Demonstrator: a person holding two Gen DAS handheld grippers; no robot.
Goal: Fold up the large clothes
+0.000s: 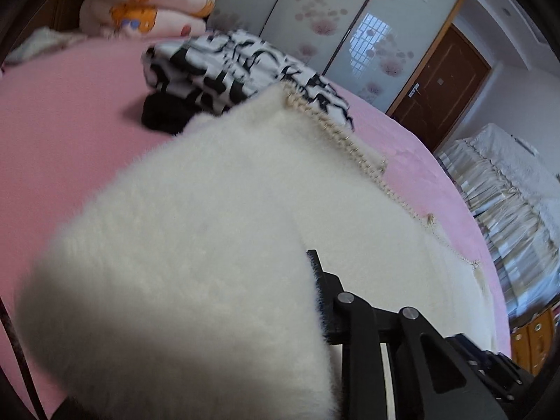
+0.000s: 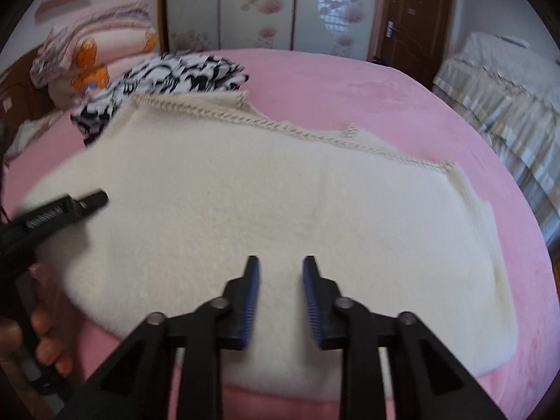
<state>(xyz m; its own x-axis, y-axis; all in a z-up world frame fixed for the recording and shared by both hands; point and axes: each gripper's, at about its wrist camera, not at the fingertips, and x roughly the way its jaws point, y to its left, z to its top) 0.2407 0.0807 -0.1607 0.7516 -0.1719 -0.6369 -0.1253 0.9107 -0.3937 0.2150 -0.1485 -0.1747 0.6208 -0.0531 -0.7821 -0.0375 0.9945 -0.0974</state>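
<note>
Right gripper [image 2: 280, 273] nearest us, jaws apart, nothing between, above the white fuzzy garment [image 2: 245, 192] spread flat on the pink bed [image 2: 350, 80]. Left gripper [image 2: 94, 200] clamps a lifted fold of it (one finger hidden). Beyond we see black-and-white clothing [image 2: 175, 70], then folded quilts [image 2: 105, 28], wardrobe [image 2: 262, 3].

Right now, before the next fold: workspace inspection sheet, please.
surface: pink bed, smooth.
job's things: white garment spread out, braided trim along the far edge.
clutter: black-and-white cloth by the garment's far corner; bedding stack behind it.
grippers: left gripper seems shut on a raised garment fold; right gripper open over the near edge.
cables: thin dark strand at the frame edge, unclear.
surroundings: wardrobe, door, covered furniture.
</note>
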